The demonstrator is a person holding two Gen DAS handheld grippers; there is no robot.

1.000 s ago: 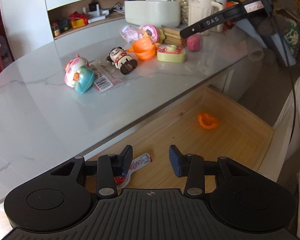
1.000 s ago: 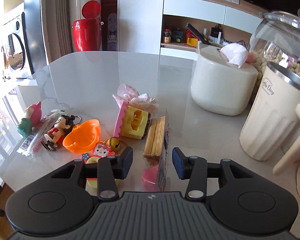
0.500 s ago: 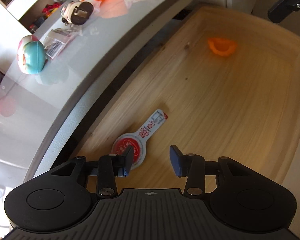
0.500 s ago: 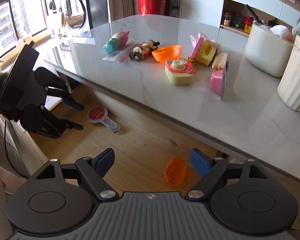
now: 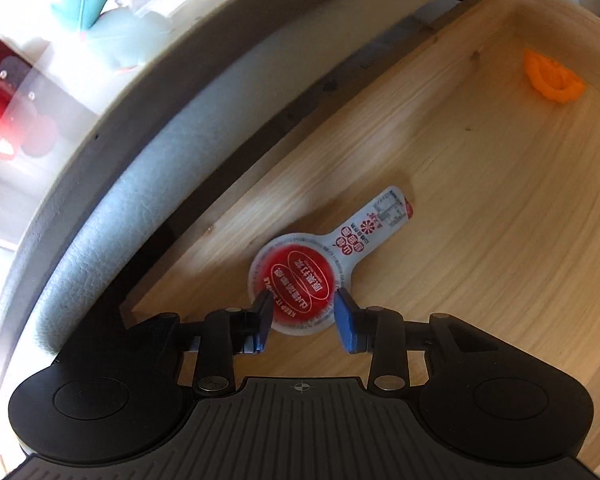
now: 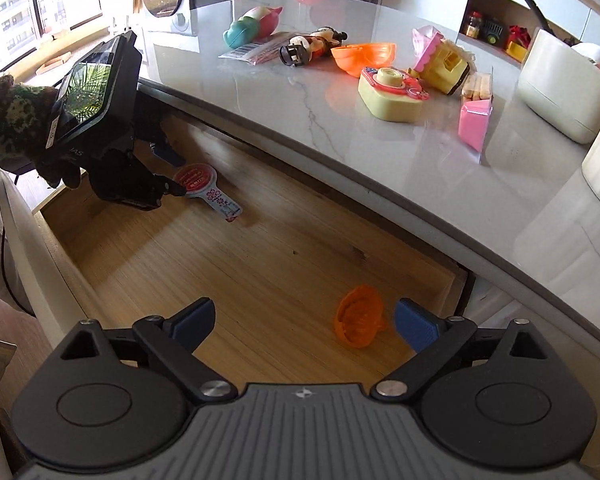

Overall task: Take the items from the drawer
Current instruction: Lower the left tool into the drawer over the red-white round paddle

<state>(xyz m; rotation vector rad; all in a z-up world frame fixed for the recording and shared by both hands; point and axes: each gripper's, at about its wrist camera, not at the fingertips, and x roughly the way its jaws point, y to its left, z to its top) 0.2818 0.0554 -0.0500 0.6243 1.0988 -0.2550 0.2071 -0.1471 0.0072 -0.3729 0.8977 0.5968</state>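
The wooden drawer [image 6: 260,264] stands pulled out under the marble counter [image 6: 331,148]. A red-and-white spoon-shaped packet [image 5: 327,256] lies flat near its left end. My left gripper [image 5: 303,308] points down at it, jaws closing, with the packet's round end between the blue pads and no clear press. From the right wrist view, the left gripper [image 6: 178,175], held by a gloved hand [image 6: 8,120], straddles the packet [image 6: 212,196]. An orange plastic piece [image 6: 357,320] lies on the drawer floor between the fingers of my right gripper [image 6: 303,320], whose jaws are opening wide above it.
Several toys lie on the counter: a teal-pink toy [image 6: 252,28], a small figure [image 6: 311,46], an orange shell half [image 6: 361,56], a yellow toy camera [image 6: 391,92] and a pink carton [image 6: 475,124]. A cream container [image 6: 563,88] stands at the right. The drawer's front wall [image 6: 48,256] is on the left.
The left gripper sank into the drawer onto the packet and its jaws narrowed. The right gripper swung from above the counter toys to above the drawer and opened wide over the orange piece.
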